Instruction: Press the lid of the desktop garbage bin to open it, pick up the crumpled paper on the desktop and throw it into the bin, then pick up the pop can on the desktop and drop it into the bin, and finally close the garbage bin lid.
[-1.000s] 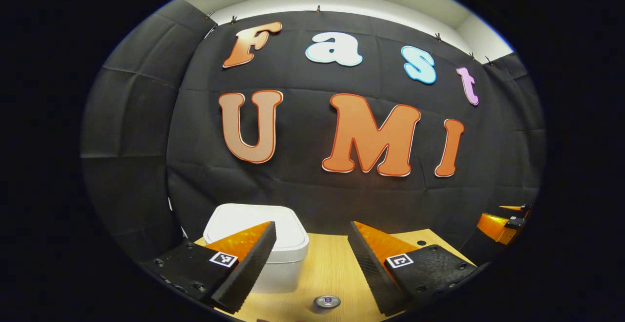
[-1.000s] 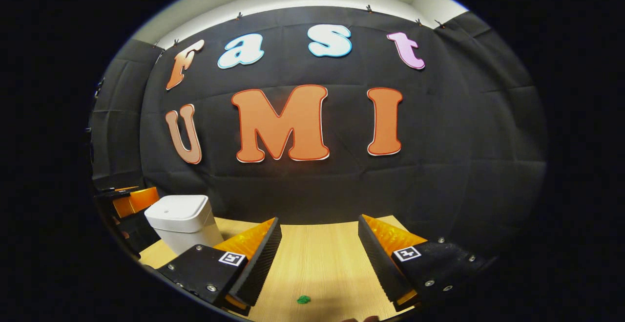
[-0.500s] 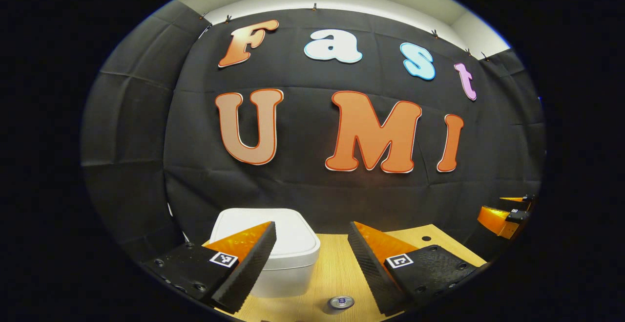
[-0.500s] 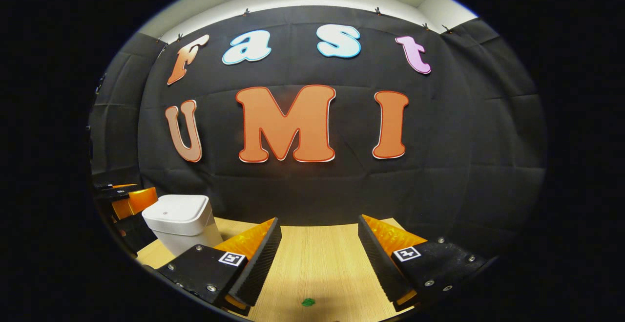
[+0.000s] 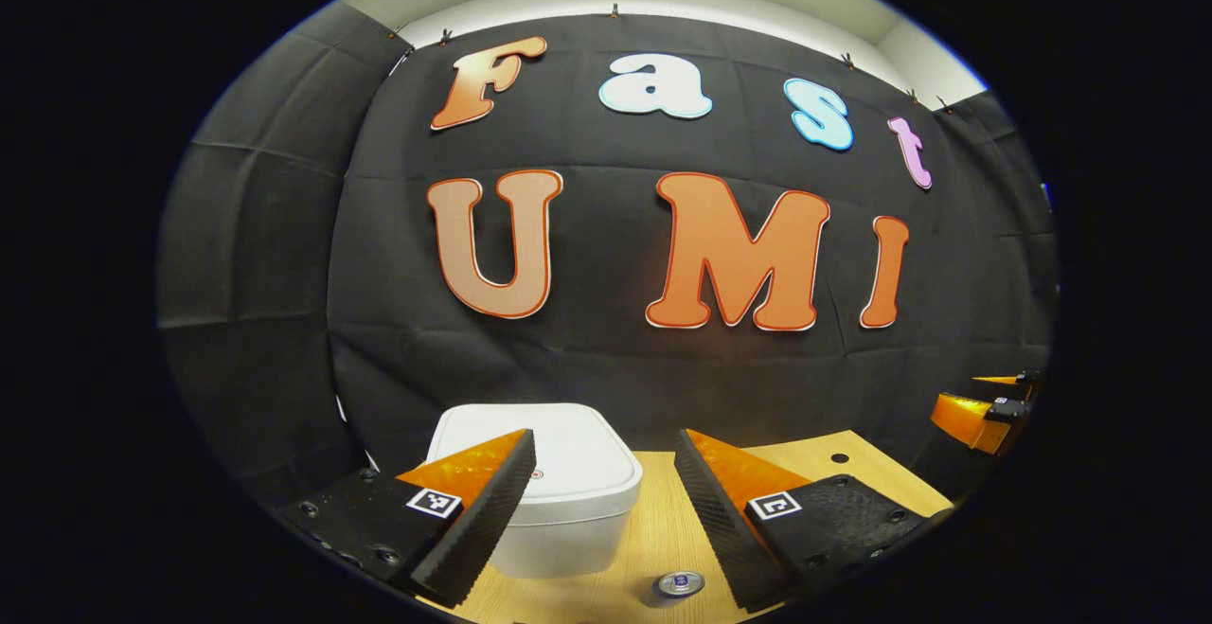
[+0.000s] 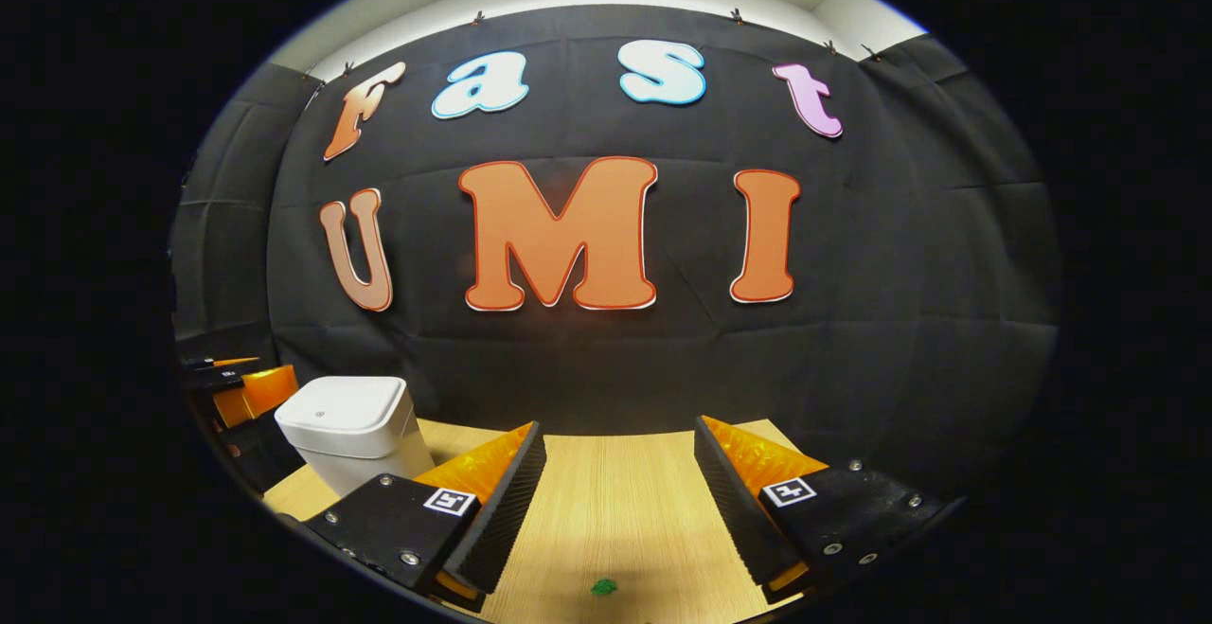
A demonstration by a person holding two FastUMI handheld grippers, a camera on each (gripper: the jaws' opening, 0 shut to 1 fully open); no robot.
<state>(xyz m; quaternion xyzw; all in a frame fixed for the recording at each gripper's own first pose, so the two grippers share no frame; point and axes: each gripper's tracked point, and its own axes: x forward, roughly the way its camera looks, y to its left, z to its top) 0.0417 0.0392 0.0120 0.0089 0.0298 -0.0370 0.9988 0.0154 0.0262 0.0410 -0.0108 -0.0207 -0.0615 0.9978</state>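
Task barely begun: both the left tool point(image 5: 604, 501) and right tool point(image 6: 615, 501) hang spread and empty, the bin point(image 5: 568, 501) lid shut at eleven o'clock, green paper point(image 6: 603, 587) untouched on the surface point(image 6: 615, 501)

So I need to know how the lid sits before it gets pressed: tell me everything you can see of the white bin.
The white bin looks like smooth plastic: a rounded-square body tapering downward under a wider, slightly domed lid, which is closed and carries a small dot. It stands upright on the wooden table near the black cloth wall. Nothing touches it.
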